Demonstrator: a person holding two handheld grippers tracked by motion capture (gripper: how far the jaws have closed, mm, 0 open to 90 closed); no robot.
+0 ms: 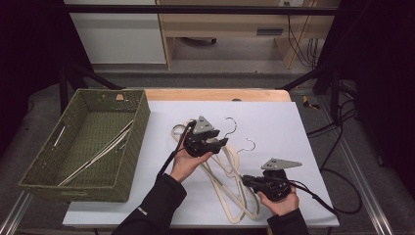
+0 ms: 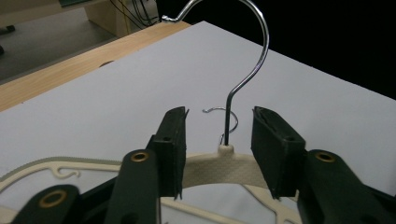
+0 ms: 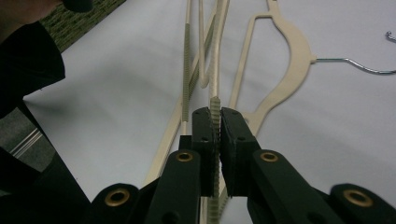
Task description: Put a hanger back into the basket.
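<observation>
left gripper [image 2: 219, 140] straddles the neck of the upper cream hanger [image 2: 219, 165] on the white sheet [image 1: 274, 122], jaws apart and not yet pressing, hook [image 2: 252, 56] pointing straight ahead, while right gripper [image 3: 217, 135] is clamped on that hanger's ribbed bar near the person.

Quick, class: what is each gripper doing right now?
Left gripper: open, jaws either side of a hanger's neck, not touching it.
Right gripper: shut on a hanger's ridged bar.
</observation>
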